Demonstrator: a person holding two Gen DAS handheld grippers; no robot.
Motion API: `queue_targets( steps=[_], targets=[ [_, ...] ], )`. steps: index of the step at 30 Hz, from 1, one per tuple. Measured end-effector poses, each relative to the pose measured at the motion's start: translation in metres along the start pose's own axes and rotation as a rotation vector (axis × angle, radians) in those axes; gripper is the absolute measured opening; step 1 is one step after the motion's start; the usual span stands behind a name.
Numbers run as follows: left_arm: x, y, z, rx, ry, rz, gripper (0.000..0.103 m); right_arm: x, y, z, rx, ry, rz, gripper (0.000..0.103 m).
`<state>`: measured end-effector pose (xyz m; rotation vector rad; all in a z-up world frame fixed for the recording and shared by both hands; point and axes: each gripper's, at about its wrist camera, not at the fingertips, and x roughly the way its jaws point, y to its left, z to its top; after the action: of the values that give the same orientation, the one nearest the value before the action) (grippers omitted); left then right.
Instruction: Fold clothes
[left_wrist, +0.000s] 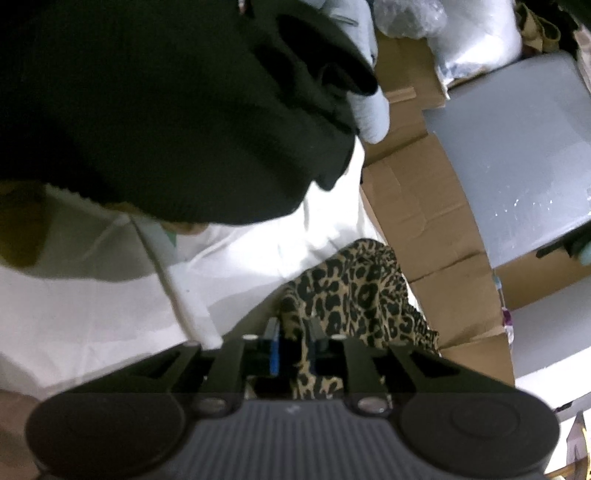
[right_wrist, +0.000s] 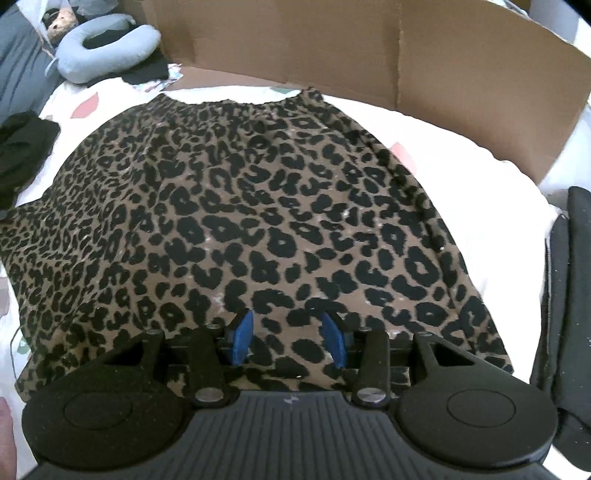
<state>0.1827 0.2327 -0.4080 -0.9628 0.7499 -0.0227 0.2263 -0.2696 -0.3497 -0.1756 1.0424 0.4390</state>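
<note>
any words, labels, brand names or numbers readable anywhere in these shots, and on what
None can be read.
Leopard-print garment: pattern only, no tag showing.
Cardboard box wall: plain brown, no print.
Right gripper and left gripper: a tiny pale mark on each housing, too small to read.
Clutter in the corner near the grey neck pillow: too blurred to tell.

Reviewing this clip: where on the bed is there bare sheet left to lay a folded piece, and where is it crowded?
Bare white sheet runs between the leopard skirt and the cardboard wall. A narrower strip lies left of the skirt's waistband, beside the black clothing. The far left corner is crowded by the neck pillow; the right edge holds a dark folded stack.
</note>
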Motion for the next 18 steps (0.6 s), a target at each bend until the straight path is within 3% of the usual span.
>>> queue_targets(
  steps=[4, 13, 18],
  targets=[
    [-0.006, -0.004, 0.000, 0.025, -0.004, -0.008, 0.008, 0.001, 0.004, 0.000, 0.001, 0.002, 0.009, 0.048],
    [-0.014, -0.040, -0.001, 0.099, 0.003, -0.016, 0.007, -0.010, 0.013, 0.016, 0.031, -0.053, 0.058, 0.048],
    [-0.006, -0.069, -0.007, 0.121, 0.029, -0.065, 0.007, -0.017, 0.024, 0.027, 0.083, -0.085, 0.106, 0.049]
  ],
)
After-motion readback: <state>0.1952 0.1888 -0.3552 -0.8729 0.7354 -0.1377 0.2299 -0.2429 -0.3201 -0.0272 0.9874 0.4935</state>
